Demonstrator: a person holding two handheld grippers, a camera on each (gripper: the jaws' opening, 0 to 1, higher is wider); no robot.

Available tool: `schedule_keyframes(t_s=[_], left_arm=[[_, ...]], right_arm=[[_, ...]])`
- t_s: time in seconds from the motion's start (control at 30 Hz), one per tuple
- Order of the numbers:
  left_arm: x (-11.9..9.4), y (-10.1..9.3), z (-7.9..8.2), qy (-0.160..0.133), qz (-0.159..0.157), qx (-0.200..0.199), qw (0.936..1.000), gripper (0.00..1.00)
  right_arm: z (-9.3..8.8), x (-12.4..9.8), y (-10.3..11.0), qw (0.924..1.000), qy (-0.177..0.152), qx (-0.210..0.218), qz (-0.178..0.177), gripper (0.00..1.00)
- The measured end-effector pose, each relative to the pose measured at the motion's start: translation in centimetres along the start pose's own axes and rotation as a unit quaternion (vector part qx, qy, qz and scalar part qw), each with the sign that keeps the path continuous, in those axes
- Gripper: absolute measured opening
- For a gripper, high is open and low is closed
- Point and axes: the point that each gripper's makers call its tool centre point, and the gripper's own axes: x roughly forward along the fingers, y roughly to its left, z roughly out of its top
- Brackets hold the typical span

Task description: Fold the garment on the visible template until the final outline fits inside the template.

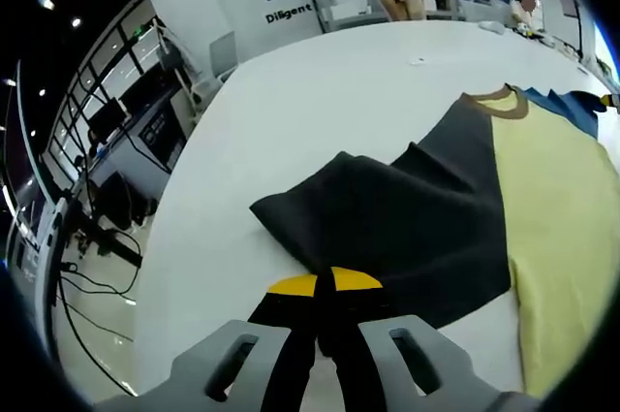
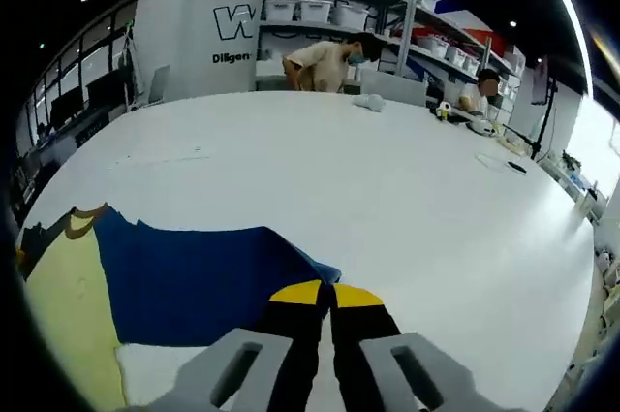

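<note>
Charcoal-grey sleeve fabric of the colour-block T-shirt (image 1: 407, 228), pale yellow down the middle, sits pinched in the left gripper (image 1: 324, 288) in the left gripper view, jaws closed on its corner and lifting it off the white table (image 1: 320, 92). In the right gripper view, the right gripper (image 2: 325, 294) clamps the navy sleeve (image 2: 194, 281) likewise. My read: both sleeves are mid-fold, and next they need carrying inward over the yellow panel.
</note>
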Motion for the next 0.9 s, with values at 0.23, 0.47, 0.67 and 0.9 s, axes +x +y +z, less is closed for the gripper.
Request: schedule_keyframes(t_s=[0.23,0.47,0.67,0.9], left_arm=[[0.0,0.0,0.0,0.0,-0.001,0.001,1.0,0.08],[0.0,0.0,0.0,0.0,-0.001,-0.001,1.0,0.08],[0.1,0.0,0.0,-0.001,0.0,-0.002,1.0,0.08],[0.1,0.0,0.1,0.0,0.002,-0.001,1.0,0.08]], right_arm=[[2.0,2.3,-3.3,0.9993,-0.017,-0.012,-0.031,0.0],[2.4,4.5,-5.0,0.9991,-0.025,-0.001,-0.034,0.0],[1.8,4.1,-5.5,0.9986,-0.018,0.04,-0.029,0.19],[0.5,3.3,-3.0,0.9969,0.0,0.077,0.01,0.32]])
